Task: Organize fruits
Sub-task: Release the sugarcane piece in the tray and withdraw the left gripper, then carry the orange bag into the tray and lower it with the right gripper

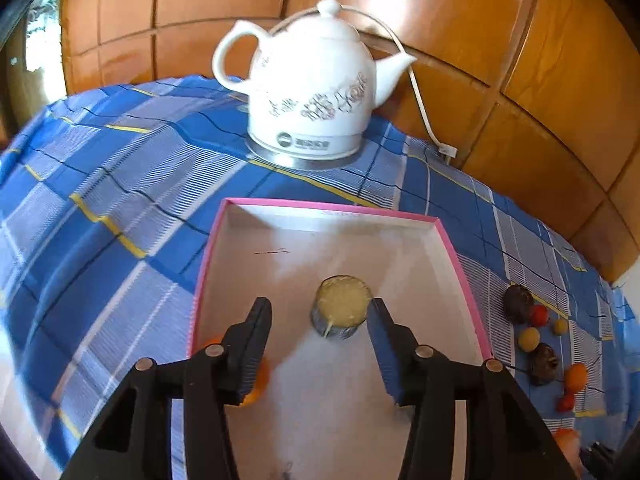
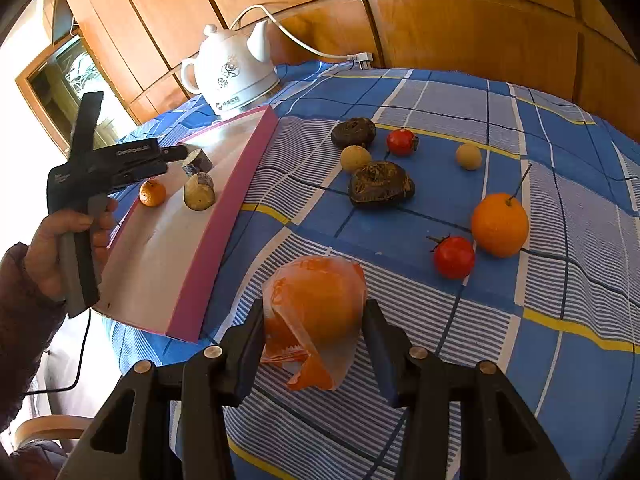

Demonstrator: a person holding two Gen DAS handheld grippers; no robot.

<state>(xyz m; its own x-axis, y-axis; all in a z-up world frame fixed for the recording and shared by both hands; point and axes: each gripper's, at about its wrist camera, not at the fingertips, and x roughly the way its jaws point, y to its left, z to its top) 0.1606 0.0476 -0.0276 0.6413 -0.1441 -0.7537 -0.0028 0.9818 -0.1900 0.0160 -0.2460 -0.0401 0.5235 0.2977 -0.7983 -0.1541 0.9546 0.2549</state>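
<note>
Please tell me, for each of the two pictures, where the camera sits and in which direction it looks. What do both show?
Left wrist: sits on the left claw, looks down into the pink box at a cut stalk piece; only the claw fingers show.
Right wrist: sits on the right claw, which grips a wrapped orange; a hand holding the left claw shows.
Shared: box, white kettle, blue checked cloth.
</note>
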